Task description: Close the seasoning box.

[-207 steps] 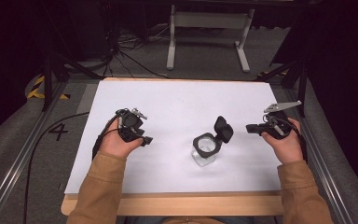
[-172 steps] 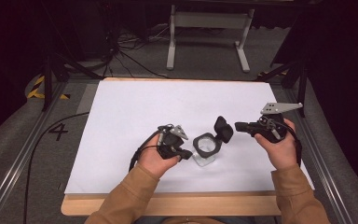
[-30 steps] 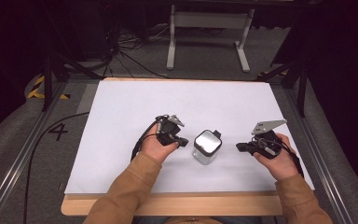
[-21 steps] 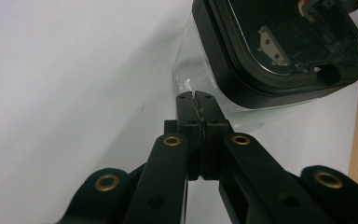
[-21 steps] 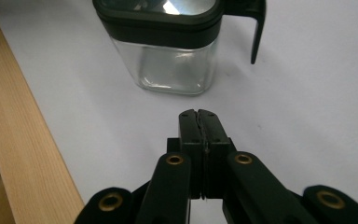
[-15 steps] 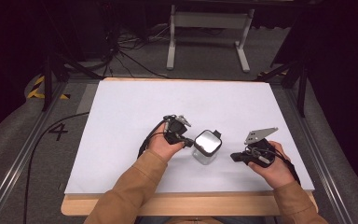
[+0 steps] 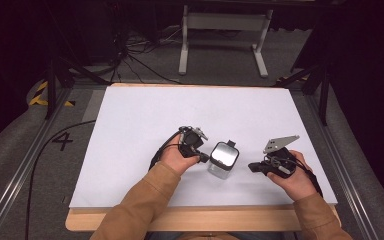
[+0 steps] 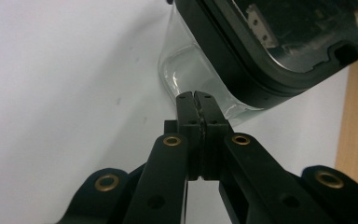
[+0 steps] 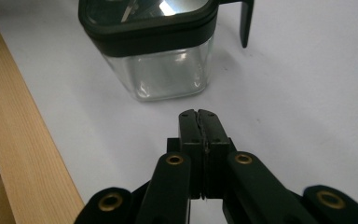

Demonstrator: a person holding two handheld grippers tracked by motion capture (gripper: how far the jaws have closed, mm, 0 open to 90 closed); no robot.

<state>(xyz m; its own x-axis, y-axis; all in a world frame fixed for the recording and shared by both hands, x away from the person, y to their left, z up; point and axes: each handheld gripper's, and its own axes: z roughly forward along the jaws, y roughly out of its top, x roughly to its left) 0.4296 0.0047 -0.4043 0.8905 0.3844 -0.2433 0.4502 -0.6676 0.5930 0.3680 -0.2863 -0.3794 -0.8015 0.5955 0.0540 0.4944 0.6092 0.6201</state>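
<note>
Both hands (image 7: pixel 180 159) flanking jar (image 7: pixel 222 159)

In your left gripper view the jar (image 8: pixel 200 88) runs off the top and right edges, so you see just a corner of its black lid (image 8: pixel 279 51), and whether the closed tips of the left gripper (image 8: pixel 196 95) touch the glass cannot be told. In your right gripper view the lid's top (image 9: pixel 149 14) is cut by the upper edge, and what the jar holds stays unclear
</note>
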